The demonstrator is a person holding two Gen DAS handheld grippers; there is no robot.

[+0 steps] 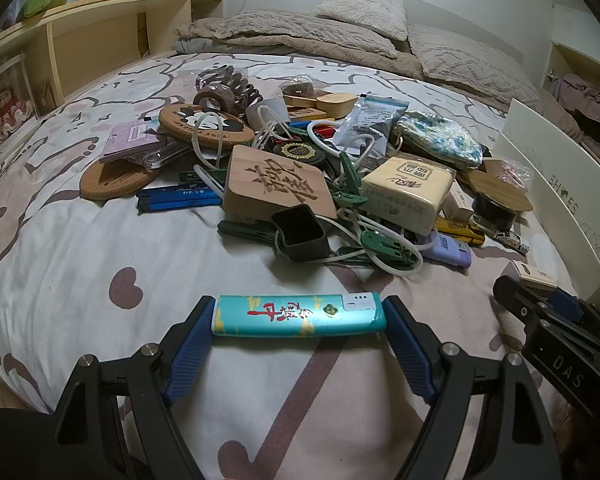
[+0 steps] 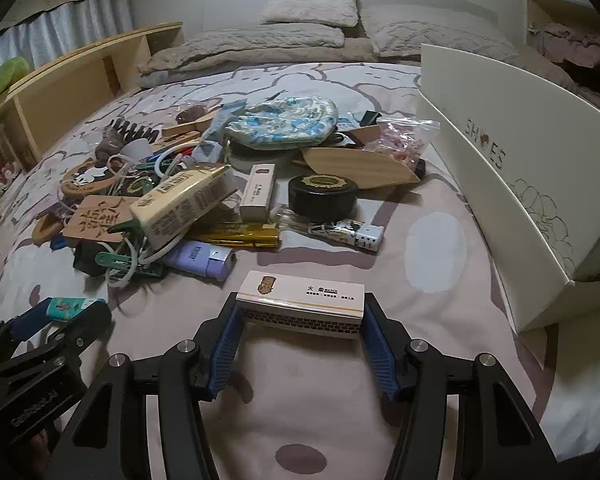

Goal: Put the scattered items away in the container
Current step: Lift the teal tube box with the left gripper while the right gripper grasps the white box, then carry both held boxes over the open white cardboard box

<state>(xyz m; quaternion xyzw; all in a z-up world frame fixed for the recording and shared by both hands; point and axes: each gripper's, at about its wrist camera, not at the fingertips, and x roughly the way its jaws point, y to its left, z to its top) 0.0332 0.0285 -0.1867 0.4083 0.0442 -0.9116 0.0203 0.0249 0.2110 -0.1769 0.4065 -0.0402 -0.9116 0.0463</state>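
Note:
My left gripper (image 1: 299, 316) is shut on a teal lighter (image 1: 298, 315), held crosswise between its blue pads above the bedsheet; it also shows in the right wrist view (image 2: 66, 307). My right gripper (image 2: 300, 312) is shut on a white matchbox (image 2: 302, 303), which also shows in the left wrist view (image 1: 534, 275). A pile of scattered items (image 1: 300, 168) lies ahead on the bed. The white shoe box (image 2: 512, 168) stands to the right, and it also shows in the left wrist view (image 1: 556, 196).
The pile holds a carved wooden block (image 1: 278, 182), cork coasters (image 1: 204, 124), a tissue pack (image 2: 184, 204), a purple lighter (image 2: 202, 258), a black round tin (image 2: 323, 196), green clips and white cords. Pillows (image 2: 312, 4) lie at the far end; a wooden shelf (image 1: 100, 32) stands left.

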